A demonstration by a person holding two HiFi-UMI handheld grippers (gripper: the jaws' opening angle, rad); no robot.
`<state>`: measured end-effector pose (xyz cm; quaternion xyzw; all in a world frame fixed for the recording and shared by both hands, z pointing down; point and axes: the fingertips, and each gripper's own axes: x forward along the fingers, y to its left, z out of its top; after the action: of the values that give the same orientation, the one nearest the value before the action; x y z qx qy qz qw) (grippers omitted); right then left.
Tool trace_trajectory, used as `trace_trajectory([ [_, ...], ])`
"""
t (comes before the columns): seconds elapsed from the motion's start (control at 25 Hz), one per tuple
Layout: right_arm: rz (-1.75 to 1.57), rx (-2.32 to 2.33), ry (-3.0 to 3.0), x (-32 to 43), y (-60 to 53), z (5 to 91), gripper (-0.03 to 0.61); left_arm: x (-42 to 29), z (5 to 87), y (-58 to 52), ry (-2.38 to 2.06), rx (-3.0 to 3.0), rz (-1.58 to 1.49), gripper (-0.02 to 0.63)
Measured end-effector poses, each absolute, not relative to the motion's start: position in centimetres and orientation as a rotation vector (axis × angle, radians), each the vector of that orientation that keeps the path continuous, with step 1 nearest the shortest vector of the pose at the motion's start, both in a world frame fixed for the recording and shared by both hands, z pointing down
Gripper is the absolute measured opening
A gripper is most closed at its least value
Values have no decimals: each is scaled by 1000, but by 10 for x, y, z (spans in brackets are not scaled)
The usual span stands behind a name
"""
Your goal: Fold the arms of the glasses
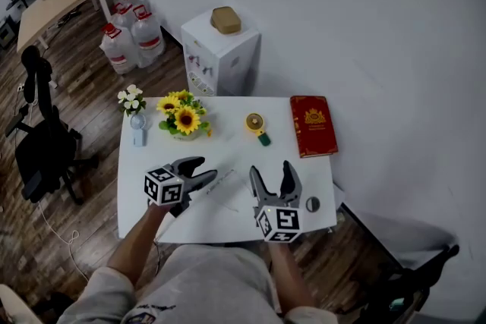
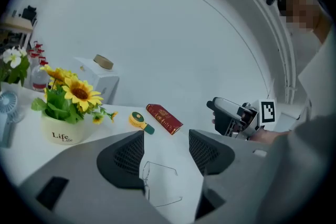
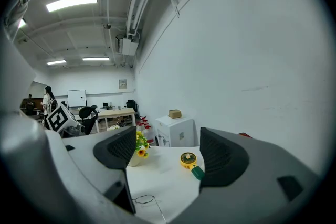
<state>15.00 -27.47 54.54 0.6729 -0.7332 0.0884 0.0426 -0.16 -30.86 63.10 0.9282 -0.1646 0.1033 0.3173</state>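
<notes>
- Near the front edge of the white table (image 1: pixel 228 140), between the two grippers, lie the glasses (image 2: pixel 157 182). They rest flat on the top, and their arms appear to be unfolded.
- They look like a thin wire frame, so probably very light, easy to bend and apt to slide on the smooth tabletop. The lenses are likely fragile and would smear.
- A sound hold would be on the front of the frame near a hinge, gently. The other gripper would then push an arm inward from about halfway along it, not from the tip.
- The left gripper (image 2: pixel 168 152) has its fingers well apart and grips nothing. The glasses lie on the table just beyond and below the pads, seemingly untouched.
- The right gripper (image 3: pixel 168 152) also has its fingers wide apart and is empty. The glasses show low and to the left of its gap, and a yellow fan (image 3: pixel 188 160) sits farther off.
- At the far side of the table stand a pot of sunflowers (image 1: pixel 182 120) and a red book (image 1: pixel 313 125), both well apart from the glasses.
</notes>
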Motion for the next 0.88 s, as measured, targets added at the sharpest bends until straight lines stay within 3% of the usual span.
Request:
trace_trajectory([
  [0.52, 402, 1984, -2240, 183, -307, 589, 364, 24, 708, -327, -266, 2206, 372, 216],
  [0.88, 496, 1912, -2244, 193, -313, 625, 362, 43, 768, -302, -57, 1977, 608, 184],
])
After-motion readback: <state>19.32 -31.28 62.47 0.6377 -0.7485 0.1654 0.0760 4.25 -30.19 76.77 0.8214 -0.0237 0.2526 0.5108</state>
